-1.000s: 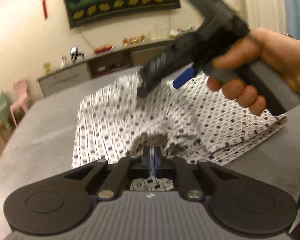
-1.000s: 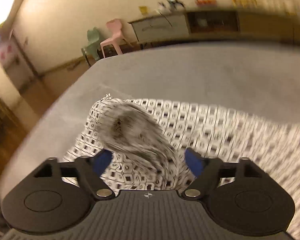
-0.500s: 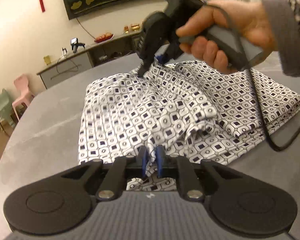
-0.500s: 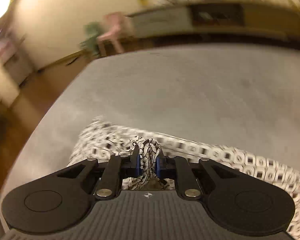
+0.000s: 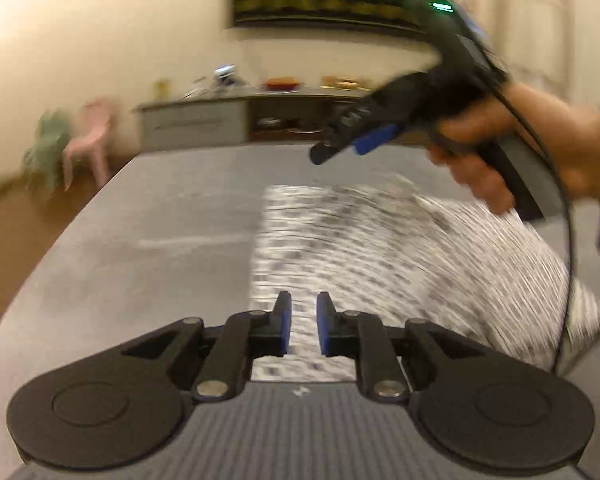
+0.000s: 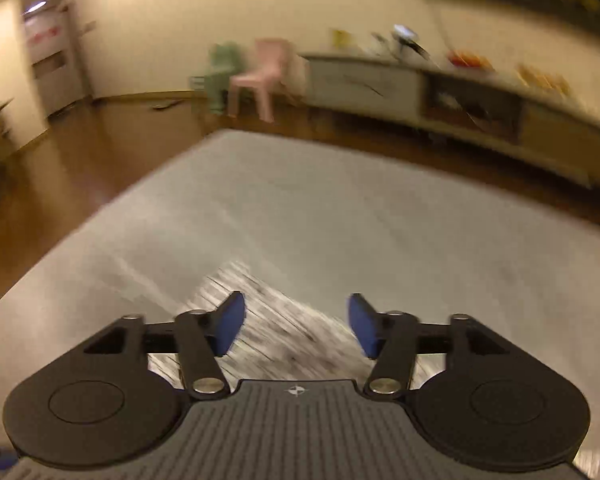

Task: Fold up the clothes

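Note:
A white garment with a small black geometric print (image 5: 380, 252) lies folded on the grey table (image 5: 160, 240), blurred by motion. My left gripper (image 5: 300, 326) hovers just over its near edge, the jaws slightly apart with nothing between them. My right gripper (image 6: 296, 326) is wide open and empty above a corner of the garment (image 6: 284, 332). In the left wrist view the right gripper (image 5: 340, 150) is held in a hand above the far side of the garment.
The grey table surface (image 6: 340, 216) stretches ahead and left of the garment. Beyond it stand a long low sideboard (image 5: 228, 120) against the wall and small pink and green chairs (image 6: 260, 76) on the wooden floor. A black cable (image 5: 568, 240) hangs from the right gripper.
Both grippers let go of the garment: the left jaws parted a little, the right opened wide. Both lifted away and the cloth dropped flat onto the table.

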`<state>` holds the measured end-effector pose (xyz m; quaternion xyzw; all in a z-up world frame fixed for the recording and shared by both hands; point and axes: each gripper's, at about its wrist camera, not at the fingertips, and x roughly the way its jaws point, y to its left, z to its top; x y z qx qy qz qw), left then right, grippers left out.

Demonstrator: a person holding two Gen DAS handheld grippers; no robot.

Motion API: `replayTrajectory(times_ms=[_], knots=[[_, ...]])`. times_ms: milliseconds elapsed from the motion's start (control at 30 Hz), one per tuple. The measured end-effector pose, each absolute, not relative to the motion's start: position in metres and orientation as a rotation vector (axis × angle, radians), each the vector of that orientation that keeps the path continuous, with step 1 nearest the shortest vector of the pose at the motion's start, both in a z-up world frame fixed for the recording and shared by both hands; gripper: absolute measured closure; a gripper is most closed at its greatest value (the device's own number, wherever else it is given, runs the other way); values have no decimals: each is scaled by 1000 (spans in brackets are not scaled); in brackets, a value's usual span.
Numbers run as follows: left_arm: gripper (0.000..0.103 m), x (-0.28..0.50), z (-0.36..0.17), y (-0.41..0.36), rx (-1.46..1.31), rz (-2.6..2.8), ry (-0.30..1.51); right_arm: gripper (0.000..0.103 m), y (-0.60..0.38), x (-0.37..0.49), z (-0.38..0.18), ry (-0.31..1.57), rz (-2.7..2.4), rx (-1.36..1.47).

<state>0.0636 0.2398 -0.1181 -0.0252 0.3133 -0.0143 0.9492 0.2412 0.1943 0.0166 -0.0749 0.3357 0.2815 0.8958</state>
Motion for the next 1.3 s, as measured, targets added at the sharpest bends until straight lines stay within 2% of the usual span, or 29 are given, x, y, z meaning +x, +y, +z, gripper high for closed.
replayTrajectory(times_ms=[67, 133, 167, 200, 300, 433, 467, 500, 567, 700, 900, 1000, 1033, 1100, 1133, 1200, 1233, 1267, 1300], knots=[[88, 71, -127, 250, -95, -8, 688, 34, 224, 243, 22, 699, 623, -242], [88, 76, -139, 245, -56, -11, 734, 35, 253, 259, 8, 785, 623, -317], [88, 77, -144, 242, -27, -10, 747, 44, 267, 268, -2, 836, 619, -356], [89, 76, -148, 238, 3, -7, 755, 80, 278, 276, -10, 878, 614, -391], [89, 70, -150, 234, 37, -5, 754, 93, 287, 291, -14, 902, 598, -374], [90, 66, -148, 231, 78, 30, 754, 92, 255, 293, 5, 863, 579, -167], [90, 64, -146, 232, 80, 42, 747, 85, 243, 292, 10, 851, 573, -120], [90, 62, -143, 234, 82, 55, 740, 72, 232, 291, 16, 838, 567, -73], [90, 59, -136, 231, 86, 49, 710, 60, 209, 288, 27, 813, 555, 21], [87, 50, -119, 206, 94, -86, 583, 60, 136, 235, 58, 724, 565, 105], [79, 50, -139, 121, 350, -279, 515, 60, 72, 149, 12, 783, 517, -59], [74, 52, -147, 107, 410, -282, 508, 59, 72, 143, 0, 788, 547, -4], [74, 52, -149, 106, 415, -281, 507, 55, 74, 143, -3, 785, 563, 24], [74, 55, -153, 110, 421, -290, 522, 33, 78, 145, -8, 779, 596, 77], [76, 56, -154, 109, 430, -292, 535, 30, 83, 151, -9, 778, 613, 94], [84, 60, -159, 110, 444, -279, 579, 33, 95, 168, -18, 817, 609, 94], [94, 62, -162, 113, 445, -260, 598, 40, 101, 174, -24, 846, 596, 85], [96, 63, -162, 118, 440, -239, 612, 64, 108, 179, -28, 876, 573, 75], [98, 62, -161, 124, 432, -218, 625, 77, 110, 181, -30, 891, 556, 82]])
